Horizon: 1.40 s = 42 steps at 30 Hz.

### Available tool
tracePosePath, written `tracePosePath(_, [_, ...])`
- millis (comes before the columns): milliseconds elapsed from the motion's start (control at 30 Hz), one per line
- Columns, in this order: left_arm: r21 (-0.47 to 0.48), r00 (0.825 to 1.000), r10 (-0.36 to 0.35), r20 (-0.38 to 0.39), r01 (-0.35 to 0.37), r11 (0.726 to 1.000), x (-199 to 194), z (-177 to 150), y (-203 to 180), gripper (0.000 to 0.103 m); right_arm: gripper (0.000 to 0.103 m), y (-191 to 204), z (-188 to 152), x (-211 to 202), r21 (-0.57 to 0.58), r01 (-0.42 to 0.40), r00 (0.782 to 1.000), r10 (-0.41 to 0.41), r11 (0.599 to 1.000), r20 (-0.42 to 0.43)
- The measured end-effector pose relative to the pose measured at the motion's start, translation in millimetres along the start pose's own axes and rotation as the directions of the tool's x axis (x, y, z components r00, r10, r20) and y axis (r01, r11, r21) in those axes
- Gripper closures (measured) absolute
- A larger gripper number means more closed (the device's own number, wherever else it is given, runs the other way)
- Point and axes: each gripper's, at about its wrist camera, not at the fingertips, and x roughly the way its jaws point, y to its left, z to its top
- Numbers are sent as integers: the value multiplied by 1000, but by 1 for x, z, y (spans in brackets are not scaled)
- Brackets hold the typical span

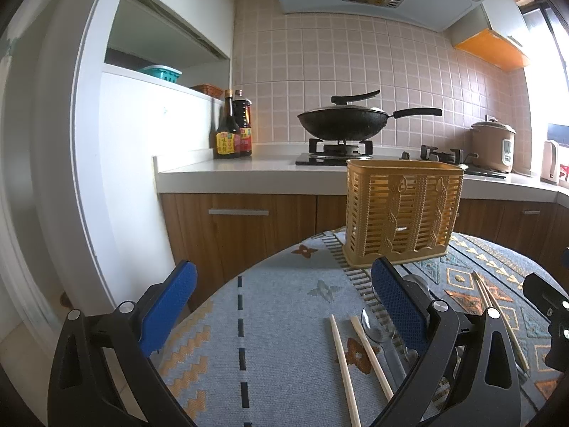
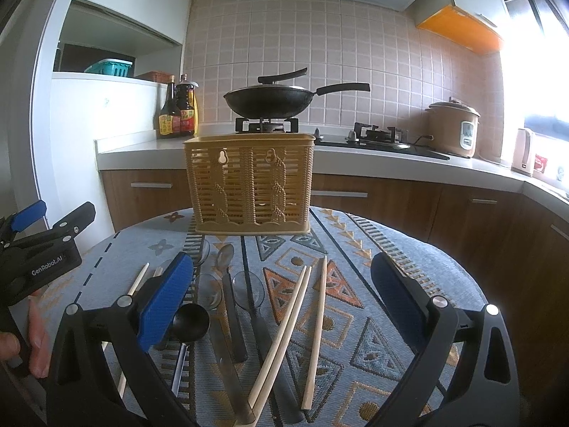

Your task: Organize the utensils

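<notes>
A tan slotted utensil holder [image 2: 250,185] [image 1: 400,211] stands upright at the far side of the patterned tablecloth [image 2: 373,284]. In front of it lie several wooden chopsticks [image 2: 290,323], clear-bowled spoons [image 2: 249,290] and a black ladle [image 2: 190,322]. My right gripper [image 2: 282,284] hovers open above these utensils, holding nothing. My left gripper [image 1: 284,293] is open over the cloth's left part, with two chopsticks [image 1: 355,356] and a clear spoon [image 1: 377,323] by its right finger. The left gripper [image 2: 42,229] also shows at the left edge of the right wrist view.
Behind the table runs a white kitchen counter [image 2: 391,167] with a black wok [image 2: 268,101] on a gas stove, sauce bottles [image 2: 177,114], a rice cooker [image 2: 453,130] and a kettle [image 2: 524,151]. Wooden cabinets sit below. A hand [image 2: 33,341] holds the left gripper.
</notes>
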Motion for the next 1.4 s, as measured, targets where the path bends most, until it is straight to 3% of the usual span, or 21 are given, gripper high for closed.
tracePosePath(500, [-2,1000,0,0,0,1000,0,-1,0,8,7,1,0,-3,-5,14,1000,-14,1000,10])
tracePosePath(633, [-28,1000,-8,-13,7,1000,2,-1,4,8,7,1,1,0,-4,61,998,-61,998,-6])
tracePosePath(733, [-85,998,-33,-54,28,996,9,-1,15,8,7,-3,1,6,8,118,992,-117,993,-40])
tracePosePath(800, [-119,989,-69,-132,53,992,21,-1,23,8,7,-7,1,11,24,143,987,-141,989,-72])
tracePosePath(900, [-121,936,-167,-310,136,983,50,0,31,17,7,-16,0,16,68,109,988,-100,992,-122])
tracePosePath(933, [-119,906,-198,-373,165,979,58,1,33,24,7,-23,1,18,106,79,987,-62,991,-150])
tracePosePath(967, [-113,876,-220,-430,189,975,65,1,33,25,7,-28,2,21,135,58,985,-35,989,-170])
tracePosePath(1033, [-94,818,-260,-514,248,964,73,0,29,28,7,-43,6,28,184,64,972,-19,981,-234])
tracePosePath(1067, [-83,801,-271,-534,270,959,74,-1,26,35,9,-48,9,32,192,68,964,-15,979,-265])
tracePosePath(1133, [-69,766,-302,-567,322,944,72,-2,19,37,19,-59,15,40,205,59,947,11,977,-320])
tracePosePath(1200, [-58,722,-314,-617,355,933,74,-4,10,37,27,-68,23,53,175,56,916,19,983,-400])
tracePosePath(1233, [-59,690,-321,-648,375,925,78,-7,4,39,36,-71,27,59,159,52,903,21,986,-429])
tracePosePath(1300, [-67,626,-328,-707,402,913,88,-15,-5,49,40,-78,34,72,127,33,871,34,991,-491])
tracePosePath(1367, [-52,590,-304,-748,405,913,97,-23,-12,57,44,-80,39,85,103,18,840,40,995,-541])
tracePosePath(1400, [-47,580,-299,-758,409,911,99,-27,-14,57,44,-80,40,97,91,-7,806,60,996,-589])
